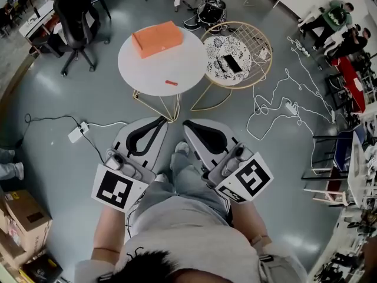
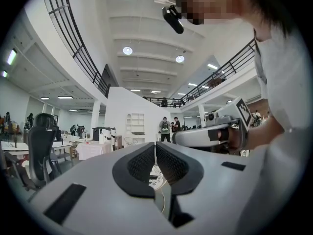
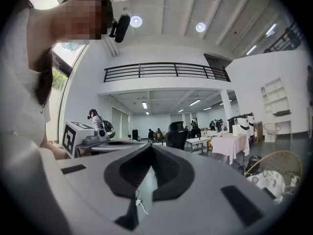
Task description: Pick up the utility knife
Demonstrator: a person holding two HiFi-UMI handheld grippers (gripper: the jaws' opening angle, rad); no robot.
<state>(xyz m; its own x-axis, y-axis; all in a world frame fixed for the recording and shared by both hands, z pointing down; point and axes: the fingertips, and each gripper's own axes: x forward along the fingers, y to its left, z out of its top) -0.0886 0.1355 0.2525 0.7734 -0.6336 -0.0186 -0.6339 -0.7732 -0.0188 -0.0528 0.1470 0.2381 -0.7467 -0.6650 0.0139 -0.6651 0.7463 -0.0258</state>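
Left gripper (image 2: 155, 148): jaws closed, black pads meeting at the tips, nothing between them. Held low in front of the body, level, pointing forward. Marker cube faces up toward the head view.

Right gripper (image 3: 149, 148): jaws also closed pad to pad, empty. Held level just beside the left gripper, the 2 tips angled slightly toward each other. Each gripper view shows the other gripper off to the side, held in the person's hand.

Both grippers are above bare grey floor, well short of the tables ahead.

Utility knife (image 1: 171, 82): small orange-red piece, lying flat on the round white table (image 1: 141, 69), near the table's front edge on the person's side. Nothing touches it. It is well apart from both grippers.

Orange box (image 1: 157, 38): flat, on the same table, toward the far side, clear of the knife.

Second round table (image 1: 219, 61): just to the right of the white one, patterned top inside a gold wire rim. A black flat device (image 1: 231, 63) lies on it; type cannot be made out.

Floor: white cables (image 1: 283, 93) loop to the right of the tables. A white power strip (image 1: 77, 132) with a dark lead lies to the left. A black office chair (image 1: 76, 16) stands far left, beyond the white table. Cardboard box (image 1: 23, 217) at the lower left edge.
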